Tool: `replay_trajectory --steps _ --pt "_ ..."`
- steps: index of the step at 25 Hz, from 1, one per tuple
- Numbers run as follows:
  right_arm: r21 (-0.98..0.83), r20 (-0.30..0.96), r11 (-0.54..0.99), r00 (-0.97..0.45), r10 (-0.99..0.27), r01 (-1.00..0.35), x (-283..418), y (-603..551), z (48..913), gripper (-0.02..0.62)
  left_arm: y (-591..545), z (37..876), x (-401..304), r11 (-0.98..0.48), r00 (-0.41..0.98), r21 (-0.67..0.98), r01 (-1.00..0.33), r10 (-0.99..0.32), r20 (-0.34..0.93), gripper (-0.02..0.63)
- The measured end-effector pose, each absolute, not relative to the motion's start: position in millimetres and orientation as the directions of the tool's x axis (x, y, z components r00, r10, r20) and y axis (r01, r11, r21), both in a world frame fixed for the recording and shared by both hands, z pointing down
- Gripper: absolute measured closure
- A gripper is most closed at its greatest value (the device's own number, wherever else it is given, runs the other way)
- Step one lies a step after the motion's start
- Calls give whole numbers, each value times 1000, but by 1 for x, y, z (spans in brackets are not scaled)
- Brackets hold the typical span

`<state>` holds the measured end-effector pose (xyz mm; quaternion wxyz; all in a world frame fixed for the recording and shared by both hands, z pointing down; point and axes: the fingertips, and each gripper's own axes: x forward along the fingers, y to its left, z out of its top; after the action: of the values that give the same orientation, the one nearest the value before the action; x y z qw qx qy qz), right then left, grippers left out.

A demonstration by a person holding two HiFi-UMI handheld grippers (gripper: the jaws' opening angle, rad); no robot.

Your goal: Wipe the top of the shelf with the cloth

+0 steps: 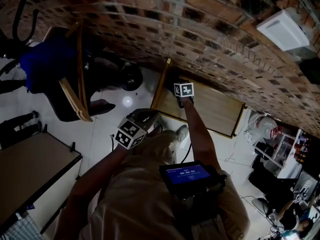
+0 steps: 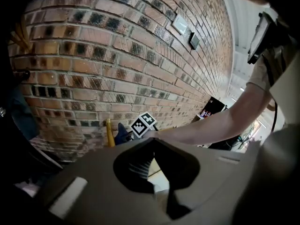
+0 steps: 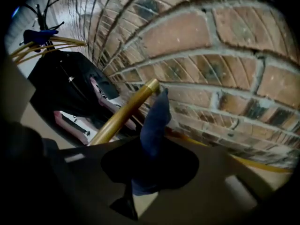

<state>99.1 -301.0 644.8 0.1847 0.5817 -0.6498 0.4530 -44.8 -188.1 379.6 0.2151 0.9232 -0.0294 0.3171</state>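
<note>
a: where's the cloth (image 3: 152,121)?
b: in the right gripper (image 3: 149,162). its jaws are clamped on the lower part of the blue fabric, and the free end stands up past them toward the brick wall (image 3: 211,50).
a: and where is that on the shelf (image 1: 217,114)?
b: in the head view the right gripper is over the shelf's far left corner, right at the foot of the wall. a brass-coloured rail (image 3: 123,115) runs along that left edge, and the cloth's tip is just beside the rail's end. i can't tell whether the cloth presses on the wooden top.
a: how's the right arm (image 1: 197,129)?
b: stretched nearly straight, forward and away from the body. the forearm is bare and the marker cube (image 1: 183,90) faces up.
a: and the left one?
b: the left arm (image 1: 95,176) is bent and held in closer. the left gripper (image 1: 144,118) hangs above the white floor (image 1: 100,129), short of the shelf and to the left of the right forearm. in its own view the two jaws meet at their tips with nothing between them, pointing toward the wall and the right gripper.
a: anything else nearby?
b: dark and blue garments on a wooden rack (image 1: 79,69) to the left, a table (image 1: 30,169) at the lower left, and a device (image 1: 186,175) with a lit blue screen at the person's chest.
</note>
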Motion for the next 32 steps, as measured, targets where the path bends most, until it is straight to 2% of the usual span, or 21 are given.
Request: replay_trajectory --steps 7,14,23,28,32 --pt "-381 827 -171 -253 -502 -908 101 -314 706 511 -196 385 -81 -897 773 367 -248 45 633 603" --pt "-344 863 -154 -248 -441 -926 100 -321 727 511 -188 384 -96 -894 750 348 -283 20 661 603" --pt "-362 852 -164 -254 -459 -918 130 -286 728 511 -148 387 -52 -890 745 359 -282 32 666 601" --pt "-301 897 -234 -191 -399 -924 178 -232 734 511 -123 388 -19 -885 749 374 -276 45 661 603" --pt "-340 871 -249 -203 -448 -907 205 -209 732 511 -107 390 6 -873 752 396 -284 53 656 602"
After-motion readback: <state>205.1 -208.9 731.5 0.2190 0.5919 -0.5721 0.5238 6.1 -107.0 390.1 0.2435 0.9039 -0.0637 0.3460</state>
